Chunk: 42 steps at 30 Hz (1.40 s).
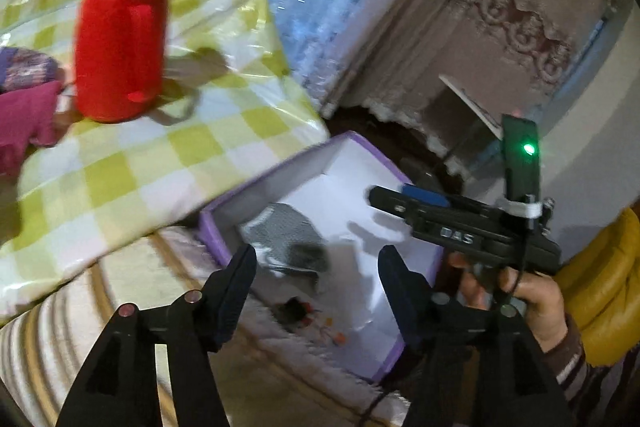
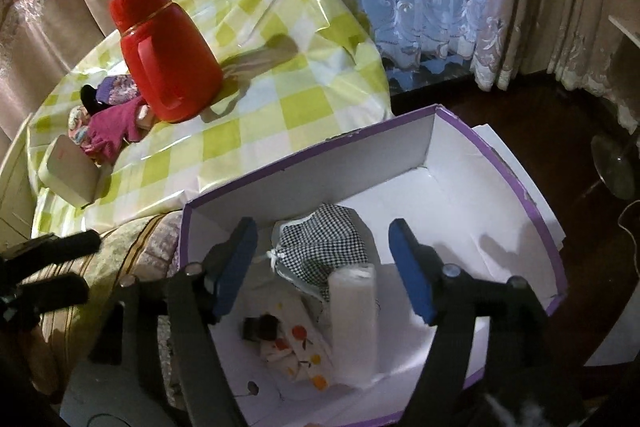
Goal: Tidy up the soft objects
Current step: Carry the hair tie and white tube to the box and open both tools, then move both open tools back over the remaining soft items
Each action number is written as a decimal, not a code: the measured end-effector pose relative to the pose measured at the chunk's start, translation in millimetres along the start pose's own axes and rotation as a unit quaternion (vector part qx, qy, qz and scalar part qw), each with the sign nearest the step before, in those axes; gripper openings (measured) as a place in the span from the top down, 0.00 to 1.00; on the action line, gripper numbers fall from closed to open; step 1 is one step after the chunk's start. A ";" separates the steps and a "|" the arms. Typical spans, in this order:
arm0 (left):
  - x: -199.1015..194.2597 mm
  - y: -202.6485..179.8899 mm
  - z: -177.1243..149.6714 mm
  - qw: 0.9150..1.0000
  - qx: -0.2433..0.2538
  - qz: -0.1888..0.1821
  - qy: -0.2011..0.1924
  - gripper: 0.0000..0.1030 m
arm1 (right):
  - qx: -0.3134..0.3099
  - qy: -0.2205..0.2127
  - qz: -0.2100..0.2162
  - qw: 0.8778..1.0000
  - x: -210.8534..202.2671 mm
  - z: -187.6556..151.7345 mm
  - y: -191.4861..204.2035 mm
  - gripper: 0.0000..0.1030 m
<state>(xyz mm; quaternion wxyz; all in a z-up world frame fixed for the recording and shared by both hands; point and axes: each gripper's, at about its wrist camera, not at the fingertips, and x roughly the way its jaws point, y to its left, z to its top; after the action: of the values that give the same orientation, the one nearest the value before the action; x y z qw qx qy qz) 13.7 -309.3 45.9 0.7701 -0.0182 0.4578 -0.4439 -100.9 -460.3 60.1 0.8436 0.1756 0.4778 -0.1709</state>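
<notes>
Soft items sit in two places: some already in the purple-edged box [image 1: 304, 183], more still on the table.

Left wrist view: left gripper [image 1: 316, 271] hangs over the box, fingers spread, nothing between them. Below it lies a grey mesh cloth [image 1: 288, 239] on the box floor. Right gripper [image 1: 400, 199], held by a hand [image 1: 532, 299], hovers at the box's far edge. On the checked tablecloth [image 1: 160, 155] a red flask [image 1: 120, 39] stands near the table's left edge, with a magenta garment [image 1: 24, 123] just beside it.

Right wrist view: right gripper [image 2: 324, 267] is also spread and empty above the box, over a checked fabric piece [image 2: 324, 247], a white roll [image 2: 354, 315] and a fruit-print cloth [image 2: 296, 343]. The leftover pile [image 2: 112, 115] touches the flask's base.

Risk, as I judge it: reaching for that pile could tip the flask, since it stands so close. The box overhangs a cushion; a careless push might slide it.
</notes>
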 end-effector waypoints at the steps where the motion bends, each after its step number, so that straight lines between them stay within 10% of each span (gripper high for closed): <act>1: -4.7 5.1 -0.2 1.000 -0.007 0.012 -0.005 0.37 | 0.000 0.002 -0.004 1.000 0.3 0.5 1.0 0.30; 12: -76.4 71.2 -25.9 0.988 -0.033 0.131 -0.074 0.37 | -0.050 -0.043 -0.043 0.997 -9.7 5.7 41.9 0.10; 20: -133.2 145.5 -58.5 0.964 -0.120 0.221 -0.090 0.37 | -0.099 -0.056 0.016 0.993 -4.9 3.9 83.1 0.10; 25: -162.9 192.8 -77.2 0.951 -0.198 0.208 -0.110 0.37 | -0.115 -0.045 0.080 0.989 -1.0 4.4 106.8 0.10; 42: -195.0 261.9 -78.2 0.935 -0.235 0.236 -0.124 0.42 | -0.192 -0.028 0.121 0.974 32.8 32.8 196.7 0.10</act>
<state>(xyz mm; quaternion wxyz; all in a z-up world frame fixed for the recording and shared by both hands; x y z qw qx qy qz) 95.6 15.4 21.2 0.8771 -0.1450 0.4408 -0.1239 29.3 -306.3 73.7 0.8888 0.0620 0.4535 0.0223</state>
